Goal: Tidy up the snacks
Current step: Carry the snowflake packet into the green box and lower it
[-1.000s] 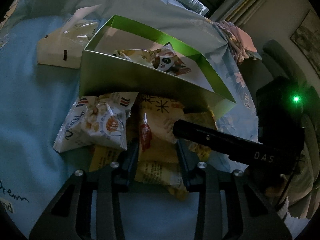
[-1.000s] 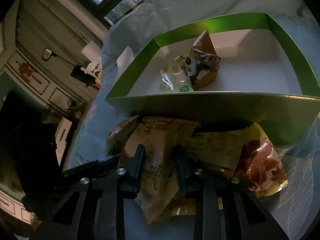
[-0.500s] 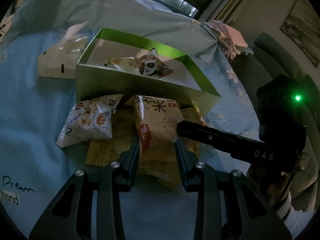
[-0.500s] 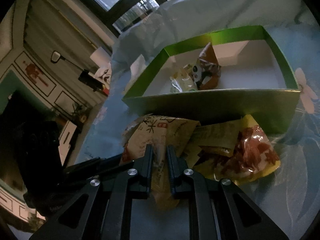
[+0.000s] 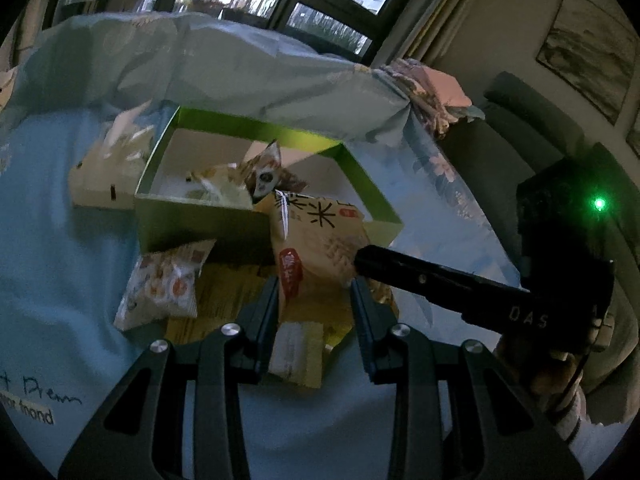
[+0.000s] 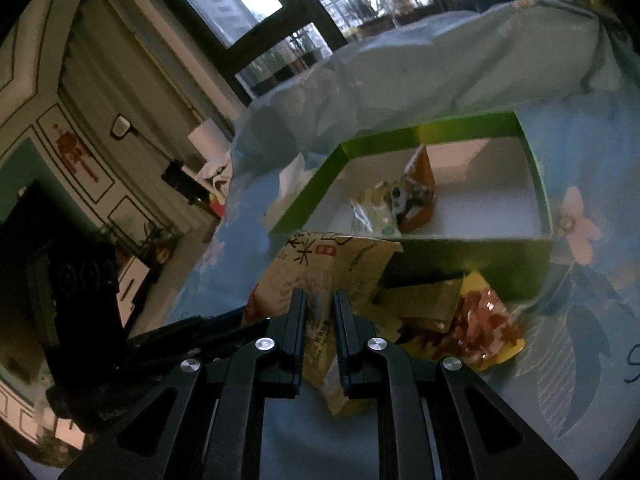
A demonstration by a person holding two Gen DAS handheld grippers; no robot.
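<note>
My right gripper [image 6: 319,300] is shut on a tan snack packet [image 6: 320,268] and holds it lifted in front of the green box [image 6: 472,248]. The same packet [image 5: 316,240] shows in the left wrist view, raised before the box [image 5: 200,220]. My left gripper [image 5: 314,288] is open and empty, its fingers either side of the packet's lower part without pinching it. Inside the box lie a panda-print packet [image 6: 416,200] and a pale packet [image 6: 368,216]. A white packet [image 5: 164,284], a yellow packet [image 5: 224,300] and a red-and-yellow packet [image 6: 476,324] lie in front of the box.
A light blue cloth [image 5: 52,280] covers the surface. A cream tissue box [image 5: 100,184] stands left of the green box. Bunched blue fabric [image 5: 240,64] rises behind it. A grey sofa [image 5: 532,120] is at the right.
My right gripper closed on the tan packet and lifted it off the pile toward the box. Both grippers have pulled up and back, so the box looks smaller.
</note>
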